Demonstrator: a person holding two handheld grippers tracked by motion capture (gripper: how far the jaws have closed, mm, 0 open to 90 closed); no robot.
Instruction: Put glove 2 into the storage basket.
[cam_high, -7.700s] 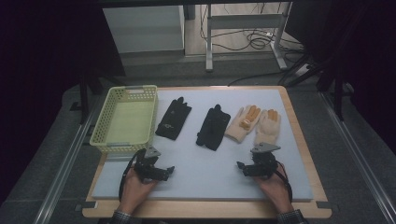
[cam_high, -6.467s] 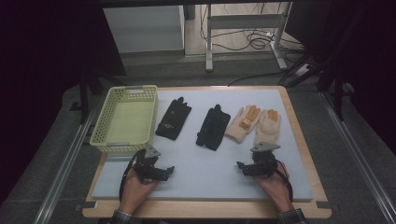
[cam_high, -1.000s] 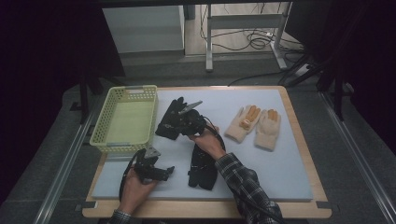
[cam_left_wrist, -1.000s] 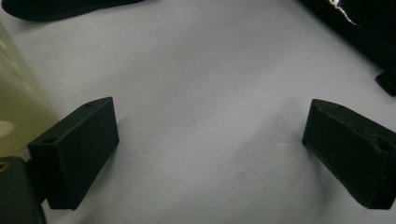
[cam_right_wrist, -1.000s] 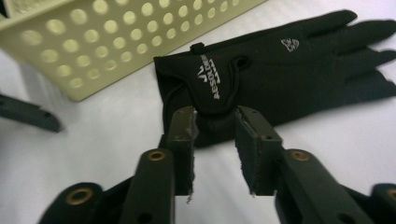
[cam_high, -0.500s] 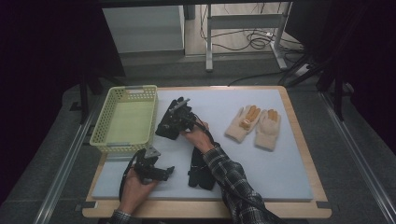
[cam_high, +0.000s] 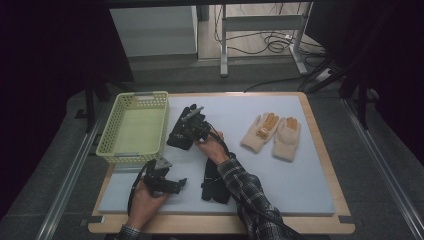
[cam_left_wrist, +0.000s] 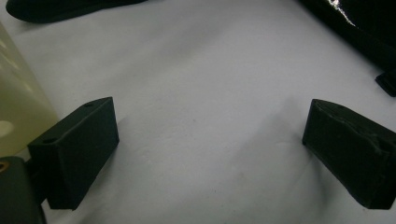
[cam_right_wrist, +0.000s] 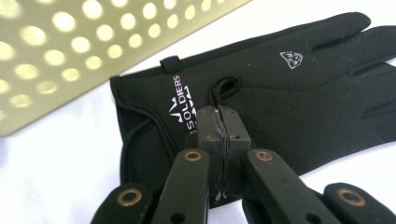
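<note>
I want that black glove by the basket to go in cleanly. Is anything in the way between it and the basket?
Nothing visible. The right gripper is shut, pinching a fold of the black glove, which lies right beside the yellow basket. The strip of mat between them is bare; the glove just has to be lifted over the near wall.

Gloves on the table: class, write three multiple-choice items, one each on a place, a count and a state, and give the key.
1. Where on the table is the basket?
A left end
B right end
C middle

2. How many gloves lie there?
A two
B three
C four

3. How do the right gripper's jaws stand?
A wide open
B shut on a black glove
C shut on the basket

Key:
1 A, it stands at the left edge in the high view.
2 C, two black gloves and two cream gloves.
3 B, the right gripper view shows them pinching a fold of black glove.
</note>
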